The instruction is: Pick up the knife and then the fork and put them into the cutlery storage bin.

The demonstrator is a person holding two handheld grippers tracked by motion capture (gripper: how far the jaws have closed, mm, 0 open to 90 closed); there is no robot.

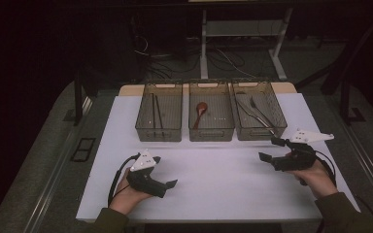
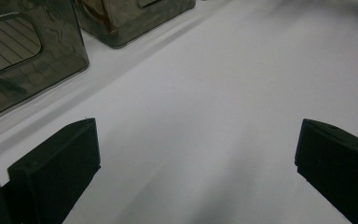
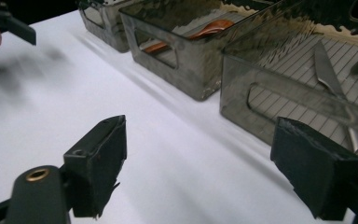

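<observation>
Two grippers over a white table (image 1: pixel 209 194), three see-through bins in a row at the far side. Left gripper (image 1: pixel 167 186) low near the front edge, jaws wide apart, nothing between. Right gripper (image 1: pixel 272 149) just in front of the right bin (image 1: pixel 260 132), jaws wide apart too, nothing held. Inside that bin, silver tongs (image 1: pixel 255 114). In the middle bin (image 1: pixel 211 131), a brown spoon (image 1: pixel 200 111). In the left bin (image 1: pixel 159 132), thin dark sticks (image 1: pixel 156 114).
</observation>
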